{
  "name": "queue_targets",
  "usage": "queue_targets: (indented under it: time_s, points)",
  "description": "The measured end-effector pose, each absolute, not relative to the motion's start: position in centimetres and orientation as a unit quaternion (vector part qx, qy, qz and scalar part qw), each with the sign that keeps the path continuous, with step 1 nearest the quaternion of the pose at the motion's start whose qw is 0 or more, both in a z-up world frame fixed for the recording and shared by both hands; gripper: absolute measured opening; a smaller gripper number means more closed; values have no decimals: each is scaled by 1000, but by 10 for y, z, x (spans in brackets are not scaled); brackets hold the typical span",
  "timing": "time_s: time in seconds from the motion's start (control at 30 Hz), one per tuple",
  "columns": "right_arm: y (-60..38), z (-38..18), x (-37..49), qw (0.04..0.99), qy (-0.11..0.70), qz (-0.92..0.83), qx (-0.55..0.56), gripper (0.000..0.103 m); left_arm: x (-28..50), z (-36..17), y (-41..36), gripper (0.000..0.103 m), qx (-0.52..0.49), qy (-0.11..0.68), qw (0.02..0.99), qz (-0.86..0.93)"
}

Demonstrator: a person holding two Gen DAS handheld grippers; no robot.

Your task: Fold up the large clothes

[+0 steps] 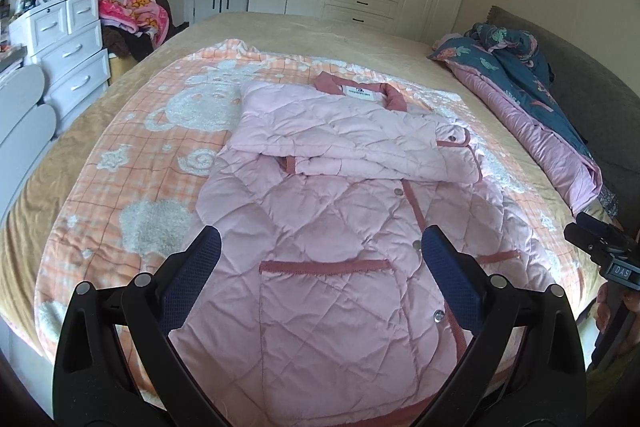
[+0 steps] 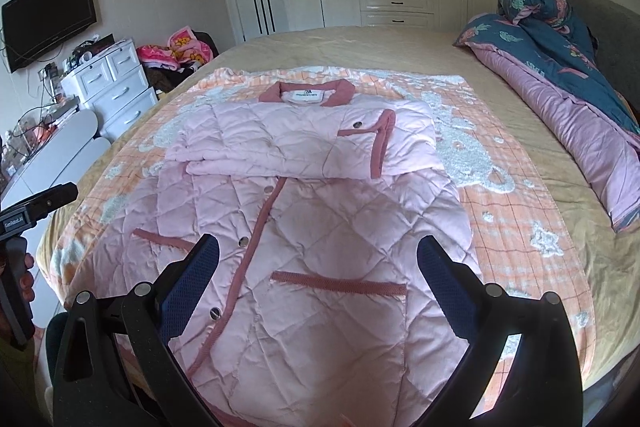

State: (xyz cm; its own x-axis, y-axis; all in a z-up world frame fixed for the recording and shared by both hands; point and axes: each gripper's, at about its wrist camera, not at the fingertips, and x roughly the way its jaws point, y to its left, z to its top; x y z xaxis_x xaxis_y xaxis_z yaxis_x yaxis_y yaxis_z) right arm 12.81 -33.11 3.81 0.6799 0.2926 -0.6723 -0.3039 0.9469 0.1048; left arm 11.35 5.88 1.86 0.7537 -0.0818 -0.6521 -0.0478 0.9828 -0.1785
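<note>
- Left wrist view looks down the length of a pink quilted jacket (image 1: 320,227) lying flat, front up, on an orange checked blanket (image 1: 132,163) spread over the bed (image 1: 280,27); the collar (image 1: 360,89) points away from the camera and the hem is nearest.
- Both sleeves (image 2: 304,143) are already folded across the chest, so by my judgement the next step is folding the lower half up toward the collar.
- The jacket looks padded, soft and light, with some spring in the quilting; it will likely bend easily but puff back, so a fold may need pressing down.
- Good places to take hold seem to be the two hem corners, where the darker trim gives a firmer edge than the slick quilted face.
- The left hand-held gripper (image 1: 320,267) hovers over the left pocket (image 1: 324,265), jaws spread wide, holding nothing.
- The right hand-held gripper (image 2: 318,267) hangs over the right pocket (image 2: 340,281), jaws equally wide and empty.
- Each points forward and slightly down, side by side above the lower half; neither appears to touch the cloth.
</note>
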Motion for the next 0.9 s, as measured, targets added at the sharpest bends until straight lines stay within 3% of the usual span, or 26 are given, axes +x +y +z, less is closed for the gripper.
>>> queue_targets:
  time_s: [0.9]
  points:
    - [-382, -10, 122, 904, 414, 110, 1, 99, 97, -49, 88, 94, -97, 415, 904, 17]
